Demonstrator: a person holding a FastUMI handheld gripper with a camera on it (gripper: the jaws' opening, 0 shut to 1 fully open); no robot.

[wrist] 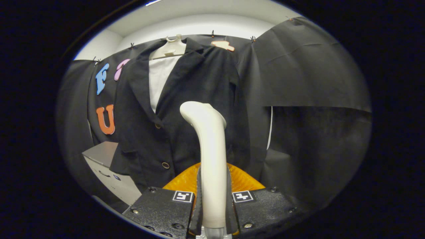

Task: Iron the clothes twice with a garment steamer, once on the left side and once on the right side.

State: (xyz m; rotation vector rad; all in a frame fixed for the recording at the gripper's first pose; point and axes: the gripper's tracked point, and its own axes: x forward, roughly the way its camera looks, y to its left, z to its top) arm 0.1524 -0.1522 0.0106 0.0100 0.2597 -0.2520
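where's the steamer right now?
Gripper view: the steamer stands upright, clamped between the gripper fingers, its head up against the black jacket just right of the buttons.

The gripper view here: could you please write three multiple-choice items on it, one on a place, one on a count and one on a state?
1. Where is the steamer's head relative to the jacket?
A. In front of the jacket's front, on the side without buttons
B. Beside the grey box
C. Above the hanger

2. How many buttons show on the jacket's front?
A. None
B. Two
C. Five

3. What is the gripper doing?
A. Open, holding nothing
B. Shut on the steamer's handle
C. Shut on a sleeve

Answers:
1 A: the white steamer rises from the gripper and its head stands before the dark jacket, across the opening from the buttons.
2 B: one button sits above another.
3 B: both fingers press on the handle.
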